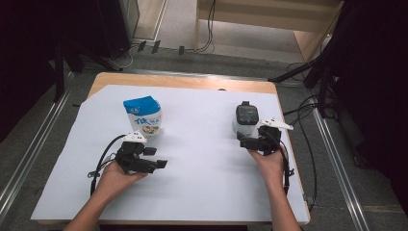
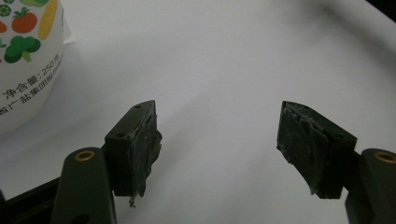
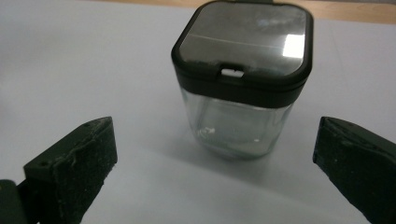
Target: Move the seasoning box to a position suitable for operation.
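A white and blue pouch printed with vegetables stands upright at the left of the white sheet; its lower corner shows at the top left of the left gripper view. My left gripper lies just in front and to the right of it, open, with only bare sheet between its jaws. A clear glass jar with a black flip lid stands upright at the right. My right gripper is open and points at the jar from close by; the jar stands just beyond its pads, untouched.
A white sheet covers most of the wooden table. Cables trail from both grippers, and more run across the floor behind the table. Dark stands and a wooden bench stand at the back and right.
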`<act>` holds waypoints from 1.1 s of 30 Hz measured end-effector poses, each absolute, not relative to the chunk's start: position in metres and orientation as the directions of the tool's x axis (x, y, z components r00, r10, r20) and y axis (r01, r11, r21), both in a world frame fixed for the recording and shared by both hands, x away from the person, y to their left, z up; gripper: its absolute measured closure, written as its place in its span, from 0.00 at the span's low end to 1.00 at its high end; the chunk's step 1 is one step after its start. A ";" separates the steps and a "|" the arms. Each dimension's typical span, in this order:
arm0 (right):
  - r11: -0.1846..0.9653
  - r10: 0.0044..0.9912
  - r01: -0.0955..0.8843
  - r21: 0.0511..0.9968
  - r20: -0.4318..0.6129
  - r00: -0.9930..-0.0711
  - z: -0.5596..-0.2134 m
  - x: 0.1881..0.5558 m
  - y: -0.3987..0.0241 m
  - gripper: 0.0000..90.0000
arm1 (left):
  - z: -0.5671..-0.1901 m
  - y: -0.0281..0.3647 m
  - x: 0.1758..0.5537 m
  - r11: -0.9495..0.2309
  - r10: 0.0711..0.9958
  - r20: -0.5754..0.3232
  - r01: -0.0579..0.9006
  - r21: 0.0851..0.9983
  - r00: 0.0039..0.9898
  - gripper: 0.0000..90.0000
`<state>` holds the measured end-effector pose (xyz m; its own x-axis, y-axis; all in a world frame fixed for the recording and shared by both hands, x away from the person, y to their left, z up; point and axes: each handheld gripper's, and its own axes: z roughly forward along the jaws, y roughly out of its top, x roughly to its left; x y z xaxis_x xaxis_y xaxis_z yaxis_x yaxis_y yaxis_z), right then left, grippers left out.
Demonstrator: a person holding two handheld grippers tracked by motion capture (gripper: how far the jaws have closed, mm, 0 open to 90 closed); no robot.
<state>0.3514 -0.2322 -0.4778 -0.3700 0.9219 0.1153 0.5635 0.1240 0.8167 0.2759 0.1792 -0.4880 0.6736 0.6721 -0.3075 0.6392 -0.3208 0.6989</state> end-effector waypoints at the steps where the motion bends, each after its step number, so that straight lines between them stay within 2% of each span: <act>1: 0.103 0.922 0.570 0.815 0.136 -0.362 -0.477 0.357 -0.233 0.01 | -0.487 0.179 0.275 -0.320 0.674 -0.309 0.642 0.696 0.671 0.30; 2: 0.100 0.923 0.570 0.815 0.138 -0.360 -0.476 0.360 -0.233 0.01 | -0.486 0.180 0.275 -0.318 0.669 -0.314 0.641 0.698 0.674 0.28; 5: 0.101 0.929 0.568 0.817 0.127 -0.347 -0.473 0.370 -0.234 0.01 | -0.484 0.178 0.274 -0.344 0.673 -0.291 0.635 0.691 0.680 0.14; 7: 0.104 0.931 0.565 0.819 0.119 -0.344 -0.470 0.376 -0.234 0.01 | -0.483 0.178 0.274 -0.346 0.667 -0.295 0.635 0.691 0.684 0.13; 12: 0.094 0.932 0.567 0.818 0.128 -0.339 -0.470 0.391 -0.231 0.01 | -0.484 0.179 0.277 -0.325 0.652 -0.332 0.646 0.691 0.682 0.14; 25: 0.080 0.950 0.573 0.816 0.112 -0.292 -0.494 0.409 -0.213 0.02 | -0.489 0.179 0.272 -0.329 0.660 -0.319 0.643 0.692 0.681 0.16; 33: 0.082 0.954 0.572 0.816 0.102 -0.283 -0.501 0.417 -0.213 0.07 | -0.491 0.185 0.271 -0.315 0.680 -0.319 0.655 0.687 0.660 0.16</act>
